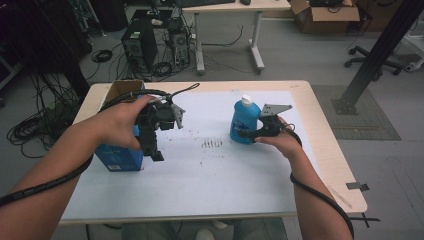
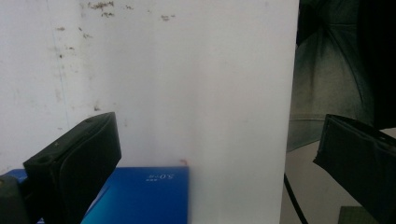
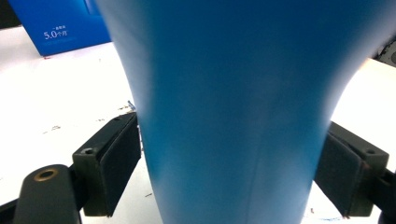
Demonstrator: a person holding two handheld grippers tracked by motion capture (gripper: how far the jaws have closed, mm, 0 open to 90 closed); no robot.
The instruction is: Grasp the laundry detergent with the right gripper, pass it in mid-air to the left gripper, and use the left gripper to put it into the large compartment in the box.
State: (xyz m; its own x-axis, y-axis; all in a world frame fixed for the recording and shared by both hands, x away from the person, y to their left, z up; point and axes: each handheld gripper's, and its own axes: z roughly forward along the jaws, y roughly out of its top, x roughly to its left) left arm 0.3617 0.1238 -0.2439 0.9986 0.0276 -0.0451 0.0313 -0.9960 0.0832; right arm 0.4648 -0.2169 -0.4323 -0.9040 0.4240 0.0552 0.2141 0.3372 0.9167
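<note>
High view first: a blue bottle (image 1: 244, 121) with a white cap stands upright on the white sheet (image 1: 210, 170) that covers the surface (image 1: 327, 150), right of the middle. The right tongs (image 1: 246, 134) come in level from the right at the bottle's lower half, one jaw on either side of it. Right gripper view puts the bottle (image 3: 238, 107) squarely between the two black pads (image 3: 122, 161); they sit at its flanks, touching or all but touching, and I cannot tell whether they press yet. I judge the grasp as being made rather than finished: the bottle still stands on its base, not lifted.

The left tongs (image 1: 156, 150) hang over the left part of the sheet, pointing down, just in front of a blue box (image 1: 119, 157) that stands at the left edge of the surface. Left gripper view shows their jaws wide apart with nothing between them, the white sheet beyond and a corner of the box (image 2: 144, 196) below.

So the reach to the bottle looks done. What seems left is to firm the grip, raise the bottle and carry it; the open-topped box looks a likely place for it, though that is a guess.
</note>
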